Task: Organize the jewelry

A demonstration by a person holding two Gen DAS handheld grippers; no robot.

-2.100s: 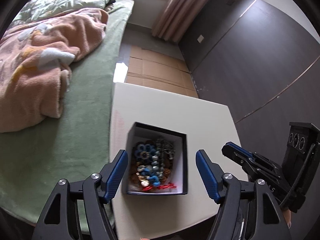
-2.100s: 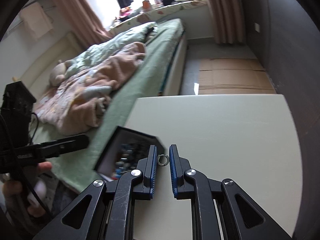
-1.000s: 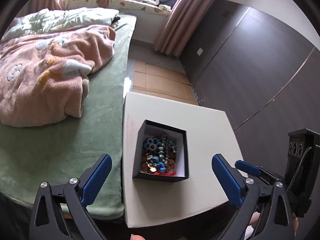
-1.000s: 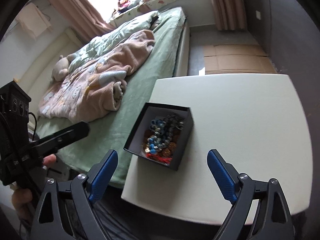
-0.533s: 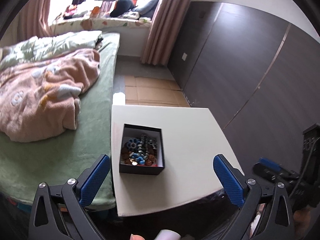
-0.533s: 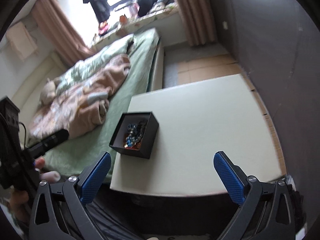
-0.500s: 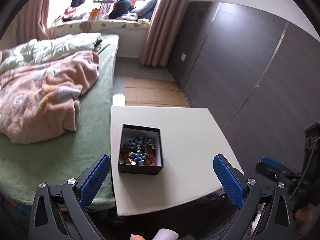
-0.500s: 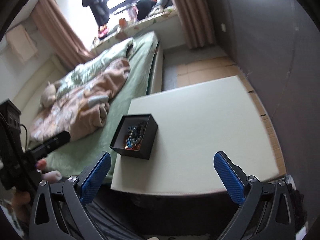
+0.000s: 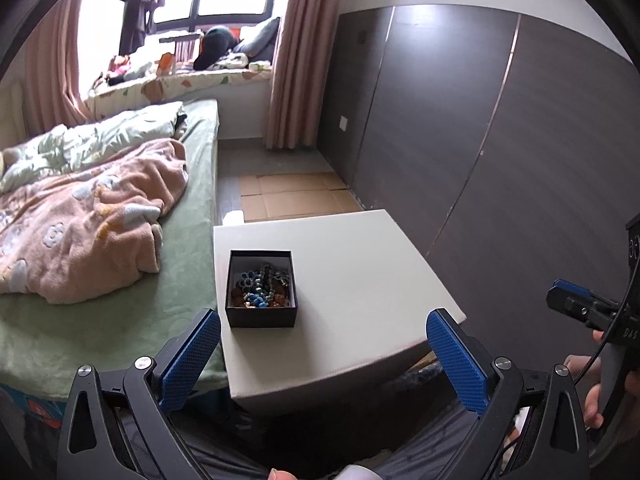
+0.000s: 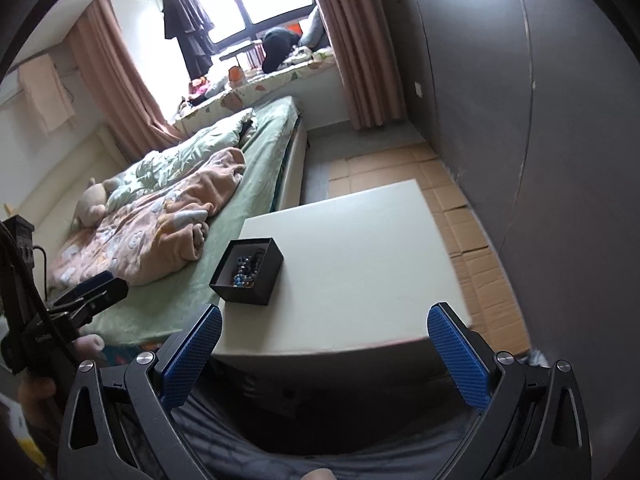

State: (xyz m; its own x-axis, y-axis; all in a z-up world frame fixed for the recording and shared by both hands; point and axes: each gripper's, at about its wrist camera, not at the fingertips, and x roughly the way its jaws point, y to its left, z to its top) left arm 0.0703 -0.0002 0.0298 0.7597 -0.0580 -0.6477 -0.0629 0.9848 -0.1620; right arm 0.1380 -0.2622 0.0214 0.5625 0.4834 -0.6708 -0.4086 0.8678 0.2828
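Your jewelry [image 9: 261, 286] sits in the black box [image 9: 261, 316], both tools [image 9: 323, 354] [image 10: 322, 348] released and empty near it, so little seems left.

Single pieces of jewelry [image 9: 260, 286] inside black box [image 9: 261, 322] too small to tell apart; in right wrist view box wall hides most of pile.

My left gripper [image 9: 323, 354] and right gripper [image 10: 325, 350]: black skeletal frames with triangular cut-outs, silver screws at the pivots, blue cross-hatched pads [image 9: 456, 360] on the jaws. A black cable [image 9: 608, 332] trails from the right unit.
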